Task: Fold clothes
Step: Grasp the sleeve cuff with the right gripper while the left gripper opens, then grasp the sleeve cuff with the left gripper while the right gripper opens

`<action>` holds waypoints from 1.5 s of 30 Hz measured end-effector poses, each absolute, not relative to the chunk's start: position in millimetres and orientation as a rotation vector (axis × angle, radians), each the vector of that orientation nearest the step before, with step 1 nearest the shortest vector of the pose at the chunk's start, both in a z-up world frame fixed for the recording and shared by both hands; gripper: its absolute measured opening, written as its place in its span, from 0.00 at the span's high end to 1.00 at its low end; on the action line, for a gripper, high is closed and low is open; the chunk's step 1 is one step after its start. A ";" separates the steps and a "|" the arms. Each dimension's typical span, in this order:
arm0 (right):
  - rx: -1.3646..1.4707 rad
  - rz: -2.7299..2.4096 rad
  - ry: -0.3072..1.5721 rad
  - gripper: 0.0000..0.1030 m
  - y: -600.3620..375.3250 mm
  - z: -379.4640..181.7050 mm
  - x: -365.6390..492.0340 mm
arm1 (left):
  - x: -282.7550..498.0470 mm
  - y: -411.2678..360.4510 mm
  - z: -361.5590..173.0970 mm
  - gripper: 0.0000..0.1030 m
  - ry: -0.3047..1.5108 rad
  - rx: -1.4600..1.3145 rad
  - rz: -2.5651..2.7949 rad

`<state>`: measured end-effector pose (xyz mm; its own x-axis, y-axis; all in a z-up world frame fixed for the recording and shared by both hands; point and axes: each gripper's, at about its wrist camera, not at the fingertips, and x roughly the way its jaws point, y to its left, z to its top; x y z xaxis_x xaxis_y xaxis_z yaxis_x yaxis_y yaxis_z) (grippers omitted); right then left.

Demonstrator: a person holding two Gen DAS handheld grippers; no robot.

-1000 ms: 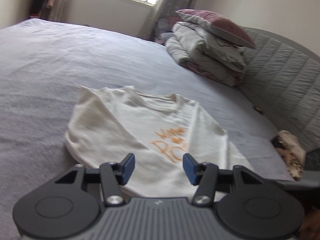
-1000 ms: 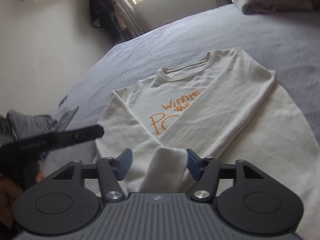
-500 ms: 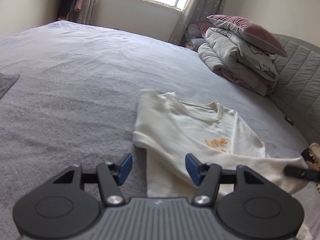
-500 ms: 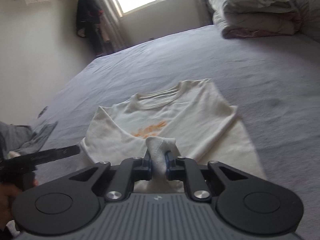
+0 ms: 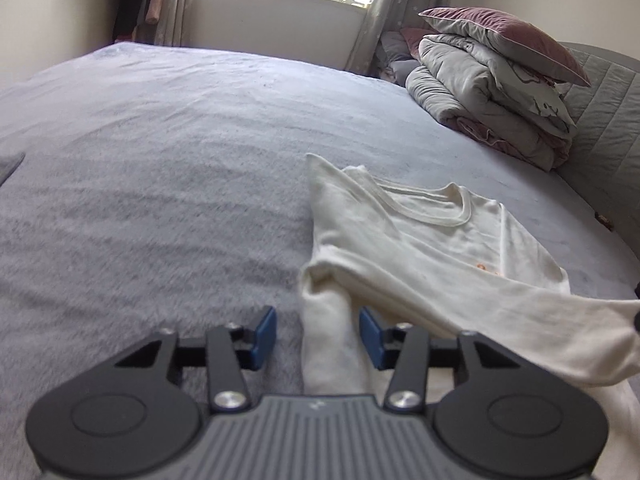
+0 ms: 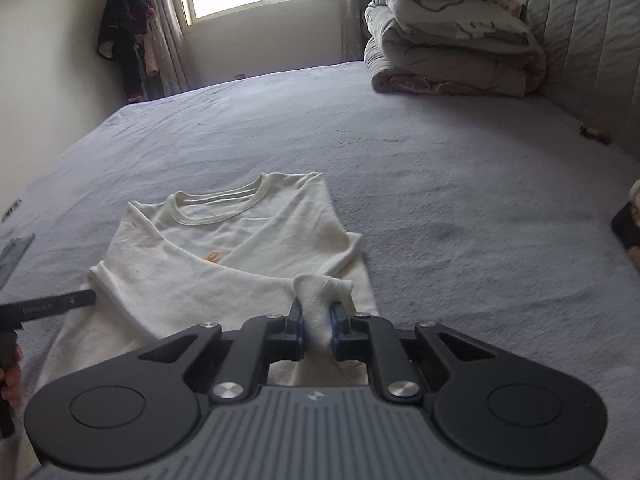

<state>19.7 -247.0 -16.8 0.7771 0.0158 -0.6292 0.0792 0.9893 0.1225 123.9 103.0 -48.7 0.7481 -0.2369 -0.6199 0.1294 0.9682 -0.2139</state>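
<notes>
A cream long-sleeved shirt (image 5: 420, 248) with an orange print lies on the grey-lilac bed (image 5: 160, 184), its sides folded inward. My left gripper (image 5: 318, 338) sits low at the shirt's left edge. Its jaws are closing around a folded strip of the fabric, and the blue pads (image 5: 266, 336) stand clear of the cloth on both sides. My right gripper (image 6: 318, 330) is shut on a bunched piece of the shirt (image 6: 240, 248), holding it a little above the bed (image 6: 440, 168). The fabric it lifts stretches across the lower right of the left wrist view.
Folded duvets with a pillow on top (image 5: 496, 92) are stacked against the padded headboard (image 6: 580, 40). A grey garment (image 6: 12, 256) lies at the bed's left. A hand (image 6: 8, 380) shows at the left edge. Dark clothes (image 6: 124, 40) hang beside the window.
The right gripper closed on the shirt fabric and raised it. The left gripper swung to the shirt's left edge and sank, its jaws narrowing around a folded strip.
</notes>
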 end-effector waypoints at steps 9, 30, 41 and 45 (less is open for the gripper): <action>0.118 -0.114 0.798 0.83 -259.5 -42.0 36.2 | 127.1 106.5 -50.8 0.82 0.703 -0.194 -0.219; -0.242 0.236 0.711 0.56 -216.2 -19.9 -2.6 | 139.8 95.0 -34.4 0.67 0.606 0.082 -0.469; -0.373 0.210 0.826 0.86 -205.8 -48.7 15.8 | 135.9 84.2 -46.1 0.87 0.601 0.125 -0.388; -0.363 0.244 0.773 0.94 -200.1 -30.1 7.5 | 130.5 88.7 -44.3 0.88 0.566 0.105 -0.342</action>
